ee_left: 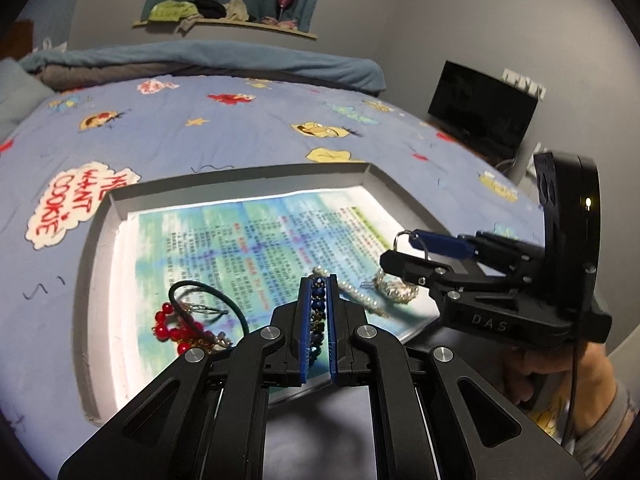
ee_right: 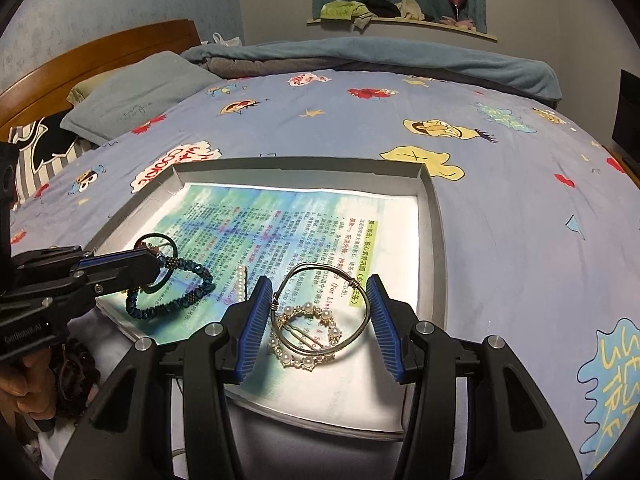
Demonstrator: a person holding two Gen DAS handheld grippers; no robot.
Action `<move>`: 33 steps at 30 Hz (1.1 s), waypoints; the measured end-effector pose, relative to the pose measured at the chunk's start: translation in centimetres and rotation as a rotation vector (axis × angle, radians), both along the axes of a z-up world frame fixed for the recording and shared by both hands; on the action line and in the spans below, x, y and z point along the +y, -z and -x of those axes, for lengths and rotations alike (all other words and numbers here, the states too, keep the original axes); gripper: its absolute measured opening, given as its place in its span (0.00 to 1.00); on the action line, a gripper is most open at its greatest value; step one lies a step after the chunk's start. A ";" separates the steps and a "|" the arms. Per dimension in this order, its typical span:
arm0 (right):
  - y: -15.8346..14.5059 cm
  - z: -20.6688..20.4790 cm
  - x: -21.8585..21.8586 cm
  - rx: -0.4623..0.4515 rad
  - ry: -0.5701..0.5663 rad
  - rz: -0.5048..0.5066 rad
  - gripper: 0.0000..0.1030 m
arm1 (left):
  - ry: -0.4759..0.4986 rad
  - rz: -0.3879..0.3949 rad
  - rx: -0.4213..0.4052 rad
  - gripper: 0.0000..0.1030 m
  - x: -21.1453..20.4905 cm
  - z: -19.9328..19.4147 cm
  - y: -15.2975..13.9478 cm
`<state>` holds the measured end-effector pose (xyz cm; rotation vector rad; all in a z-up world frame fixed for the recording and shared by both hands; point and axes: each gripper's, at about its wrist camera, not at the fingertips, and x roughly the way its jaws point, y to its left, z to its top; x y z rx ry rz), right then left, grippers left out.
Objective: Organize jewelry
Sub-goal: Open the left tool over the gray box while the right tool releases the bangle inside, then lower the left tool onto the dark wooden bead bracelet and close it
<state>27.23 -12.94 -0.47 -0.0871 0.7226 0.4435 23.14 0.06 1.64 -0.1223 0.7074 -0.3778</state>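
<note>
**Now: 2 bracelets held over the tray, set-down spots to pick**

Here I have both pieces in hand. My left gripper (ee_left: 317, 280) is pressed nearly together, pinching the blue beaded bracelet (ee_right: 172, 290), whose loop droops onto the printed paper (ee_right: 256, 224) near the tray (ee_right: 434, 216) front-left. My right gripper (ee_right: 318, 292) stands half spread, its ribbed blue pads (ee_right: 256, 320) bracing the wire bangle (ee_right: 320, 312) from either side. The bangle's ring hangs just above the pearl hair clip (ee_right: 306, 334), and its long axis runs across the pads. The right hand is nearer open paper, which lies ahead. Beads are faceted and limp; the bangle is thin, stiff metal. I judge the red bead bracelet (ee_left: 172, 326) and black hair tie (ee_left: 208, 292) crowd the left corner.
</note>
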 end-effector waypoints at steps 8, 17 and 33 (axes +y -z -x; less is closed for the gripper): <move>0.1 0.0 -0.1 0.001 -0.004 0.004 0.48 | 0.001 -0.068 -0.009 0.19 -0.6 0.5 0.1; -0.9 1.4 -0.7 -0.060 -0.007 -0.027 0.57 | 0.001 -0.061 -0.038 0.24 0.0 1.6 -0.6; -2.4 8.9 -1.2 -0.165 -0.060 -0.104 0.60 | 0.028 -0.072 -0.091 0.52 1.4 5.9 -0.9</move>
